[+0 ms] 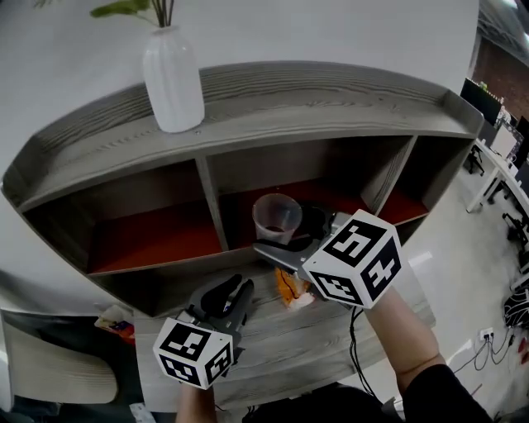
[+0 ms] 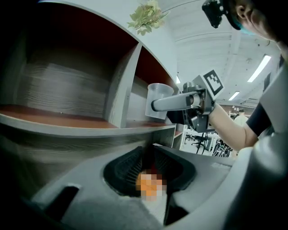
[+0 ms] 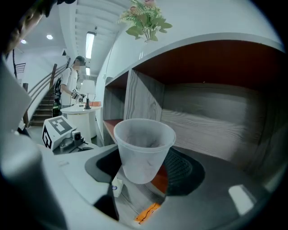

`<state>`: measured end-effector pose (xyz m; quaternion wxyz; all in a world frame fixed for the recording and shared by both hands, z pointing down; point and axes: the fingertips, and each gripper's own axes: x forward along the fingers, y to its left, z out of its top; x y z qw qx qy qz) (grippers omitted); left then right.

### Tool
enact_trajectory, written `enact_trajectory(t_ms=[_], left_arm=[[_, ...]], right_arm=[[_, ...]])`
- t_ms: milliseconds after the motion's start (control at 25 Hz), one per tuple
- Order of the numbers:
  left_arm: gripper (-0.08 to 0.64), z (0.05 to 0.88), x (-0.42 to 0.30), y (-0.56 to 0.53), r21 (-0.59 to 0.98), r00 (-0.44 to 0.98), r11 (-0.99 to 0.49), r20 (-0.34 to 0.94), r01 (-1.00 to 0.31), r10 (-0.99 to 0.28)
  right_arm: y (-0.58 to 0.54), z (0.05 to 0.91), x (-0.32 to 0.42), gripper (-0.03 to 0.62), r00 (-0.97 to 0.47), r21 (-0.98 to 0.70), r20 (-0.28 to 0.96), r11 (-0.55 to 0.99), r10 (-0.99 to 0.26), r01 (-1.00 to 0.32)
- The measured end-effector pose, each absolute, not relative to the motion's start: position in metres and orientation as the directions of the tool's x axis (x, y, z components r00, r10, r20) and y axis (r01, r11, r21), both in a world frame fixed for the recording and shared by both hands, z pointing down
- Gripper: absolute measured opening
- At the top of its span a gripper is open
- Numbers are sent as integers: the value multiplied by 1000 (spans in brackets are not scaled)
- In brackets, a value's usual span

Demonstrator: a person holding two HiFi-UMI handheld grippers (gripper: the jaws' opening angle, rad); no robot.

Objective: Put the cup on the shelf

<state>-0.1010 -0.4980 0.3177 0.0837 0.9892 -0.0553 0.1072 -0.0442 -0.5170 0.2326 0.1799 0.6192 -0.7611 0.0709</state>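
Nearest the camera, the left gripper [image 1: 231,289] hangs low over the pale grey wood-grain table [image 1: 273,347], its black ribbed jaws a little apart with nothing between them. Just past it on the tabletop lies a small crumpled orange wrapper [image 1: 291,289], and the right gripper view shows a little white carton [image 3: 117,186] close by. Above and beyond these, the right gripper [image 1: 288,235] is clamped on the translucent plastic cup [image 1: 277,216]. Its pads press the lower sides of the cup, which stands upright with its mouth up and looks empty. The cup is held clear of the table at the mouth of the middle compartment of the grey wood-grain shelf unit [image 1: 331,99], just right of the upright divider [image 1: 213,206]. From the left gripper view its base seems to sit slightly above the compartment's reddish-brown floor [image 1: 157,235] rather than on it. The compartment to the left of the divider holds nothing that shows. On the shelf unit's top board, toward the left, stands a tall white ribbed vase [image 1: 173,78] with green leaves [image 1: 124,8] rising from it. Farther off, the right gripper view catches a person in a white shirt [image 3: 72,85] beside a round white table [image 3: 83,110], and white office desks [image 1: 496,165] stand at the right edge of the head view.
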Motion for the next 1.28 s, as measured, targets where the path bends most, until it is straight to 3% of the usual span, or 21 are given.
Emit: enact_trajectory(t_ms=[1280], left_arm=[[84, 331, -99, -520, 162, 972, -977, 212, -137, -101]], right_arm=[[-578, 262, -12, 296, -99, 131, 477, 182, -873, -975]])
